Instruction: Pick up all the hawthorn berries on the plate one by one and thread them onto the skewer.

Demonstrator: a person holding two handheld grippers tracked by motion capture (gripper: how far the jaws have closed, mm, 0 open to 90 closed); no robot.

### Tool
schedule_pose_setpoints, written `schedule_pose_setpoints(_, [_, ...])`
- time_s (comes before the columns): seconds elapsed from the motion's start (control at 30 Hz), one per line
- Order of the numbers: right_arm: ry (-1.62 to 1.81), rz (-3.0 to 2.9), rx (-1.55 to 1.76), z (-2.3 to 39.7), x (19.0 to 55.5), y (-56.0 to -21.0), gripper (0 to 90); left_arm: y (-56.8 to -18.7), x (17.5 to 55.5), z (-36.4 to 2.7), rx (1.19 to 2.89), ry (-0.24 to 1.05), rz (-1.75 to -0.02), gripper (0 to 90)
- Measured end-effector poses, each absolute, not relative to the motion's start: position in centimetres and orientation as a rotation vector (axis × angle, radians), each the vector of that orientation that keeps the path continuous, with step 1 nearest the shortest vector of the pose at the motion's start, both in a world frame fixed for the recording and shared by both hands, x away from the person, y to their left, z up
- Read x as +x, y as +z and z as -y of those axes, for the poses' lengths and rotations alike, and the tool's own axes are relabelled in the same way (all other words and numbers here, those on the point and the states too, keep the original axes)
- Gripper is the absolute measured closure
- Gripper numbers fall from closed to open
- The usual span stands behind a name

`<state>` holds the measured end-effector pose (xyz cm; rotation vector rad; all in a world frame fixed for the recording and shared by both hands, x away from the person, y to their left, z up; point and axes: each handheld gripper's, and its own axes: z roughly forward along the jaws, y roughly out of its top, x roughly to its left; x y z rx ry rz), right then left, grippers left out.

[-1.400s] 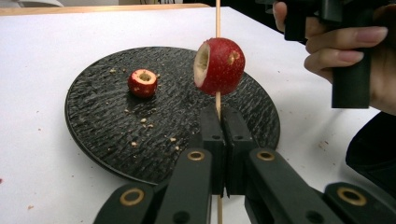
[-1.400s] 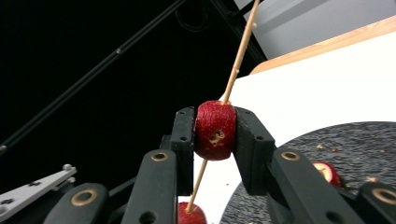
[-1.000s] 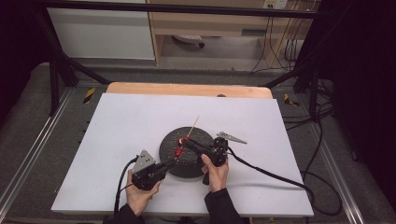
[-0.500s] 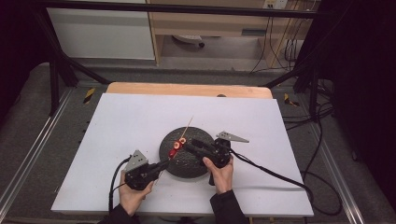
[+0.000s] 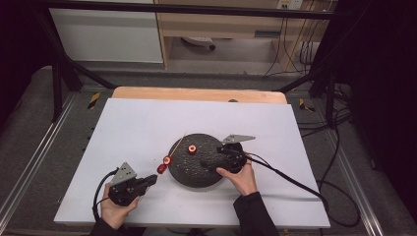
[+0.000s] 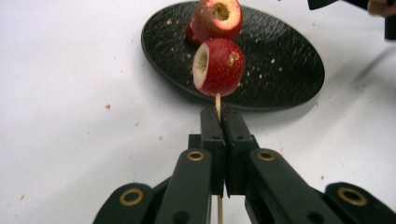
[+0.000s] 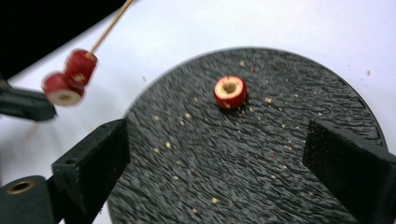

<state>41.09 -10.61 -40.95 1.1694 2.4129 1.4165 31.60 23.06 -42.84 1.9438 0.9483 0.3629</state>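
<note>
- Left tool [image 6: 219, 122] pressed together on a thin wooden skewer [image 6: 217, 100], seen along its own black jaws in the left gripper view; skewer pinched just below the lower fruit
- Two cored red fruit pieces [image 6: 219, 66] threaded on that skewer, one above the other, held over the near-left edge of the black plate [image 6: 289, 65]
- Right tool [image 7: 219, 182] spread wide, jaws having just been opening, nothing between the pads; poised over the plate, with a third red fruit ring [image 7: 229, 92] lying loose on the plate beyond it
- In the high view: left tool [image 5: 150, 180] at the front left of the white bench [image 5: 133, 128], skewer [image 5: 175, 147] slanting up and right across the plate rim [image 5: 178, 178], right tool [image 5: 209, 167] above the plate's right part, loose ring [image 5: 191, 148] on the plate's upper left
- Hard to make out: right gripper view smeared by motion, skewered pieces [image 7: 70, 74] blurred at its upper left; skewer's lower end cut off behind the left tool's linkage in the left gripper view; contact of right pads with the plate not clear
- Crumbs scattered on plate and bench plain in both gripper views, barely visible from above
- Cored hollows of the fruit plain in the left gripper view; from above, just small red dots
</note>
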Motion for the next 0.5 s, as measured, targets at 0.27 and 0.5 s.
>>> schedule_pose_setpoints(0.27, [1.175,-2.548,1.111,8.3,43.1,-39.8,8.6,-43.3,31.6,-24.0,1.973,0.373,-0.971,88.2])
schedule_pose_setpoints(0.5, [0.986,-2.629,1.047,6.0,45.5,-39.0,16.1,-43.4,31.6,-24.0,1.988,0.391,-0.975,88.2])
